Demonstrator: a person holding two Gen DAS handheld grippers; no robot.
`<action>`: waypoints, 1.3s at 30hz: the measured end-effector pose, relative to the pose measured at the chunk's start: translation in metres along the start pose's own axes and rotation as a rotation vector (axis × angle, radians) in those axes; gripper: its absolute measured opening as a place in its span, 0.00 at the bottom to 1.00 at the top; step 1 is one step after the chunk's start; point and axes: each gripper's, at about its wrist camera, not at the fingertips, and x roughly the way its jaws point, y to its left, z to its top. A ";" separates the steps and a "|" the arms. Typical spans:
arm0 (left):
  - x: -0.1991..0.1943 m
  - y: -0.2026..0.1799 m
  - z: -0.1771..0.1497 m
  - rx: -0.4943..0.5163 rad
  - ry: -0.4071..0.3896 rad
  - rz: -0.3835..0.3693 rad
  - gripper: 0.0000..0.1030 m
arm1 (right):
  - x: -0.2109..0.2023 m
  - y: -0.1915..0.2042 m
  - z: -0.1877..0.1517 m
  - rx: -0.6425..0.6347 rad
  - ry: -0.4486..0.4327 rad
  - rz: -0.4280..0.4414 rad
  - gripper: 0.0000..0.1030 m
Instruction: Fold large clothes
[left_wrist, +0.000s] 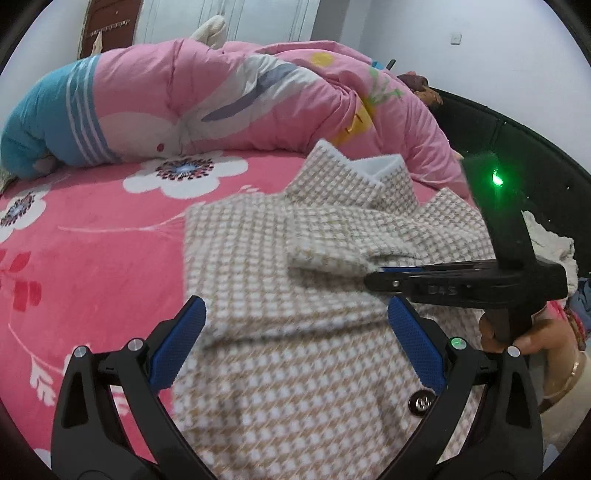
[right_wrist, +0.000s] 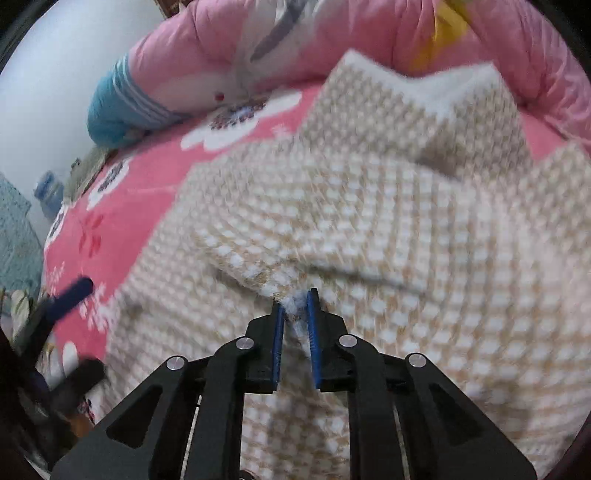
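A beige-and-white checked coat (left_wrist: 295, 258) lies spread on the bed, collar toward the far side, with one sleeve folded across its chest. My left gripper (left_wrist: 295, 306) hovers open and wide above the coat's lower front, with nothing between its pads. My right gripper (right_wrist: 295, 299) points down at the folded sleeve's end. Its blue pads stand a narrow gap apart, and a fuzzy tip of the sleeve (right_wrist: 291, 291) sits loosely between them. The left wrist view shows the right gripper (left_wrist: 376, 277) coming in from the right, with a hand (left_wrist: 535, 339) on its grip. The coat (right_wrist: 369, 203) fills the blurred right wrist view.
A pink flowered sheet (left_wrist: 92, 240) covers the bed. A rolled pink and blue quilt (left_wrist: 221, 99) lies along its far side, close behind the collar. A dark padded headboard (left_wrist: 517, 147) curves along the right, with white fluffy cloth (left_wrist: 550, 236) beside it.
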 end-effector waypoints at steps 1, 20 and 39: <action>-0.003 0.004 0.000 -0.007 0.002 -0.013 0.93 | -0.011 -0.006 -0.002 0.012 -0.008 0.071 0.48; 0.075 0.019 0.045 -0.222 0.189 -0.150 0.64 | -0.166 -0.214 -0.047 0.405 -0.291 0.083 0.70; 0.040 -0.022 0.076 0.091 0.040 0.093 0.07 | -0.156 -0.230 -0.052 0.381 -0.249 -0.062 0.70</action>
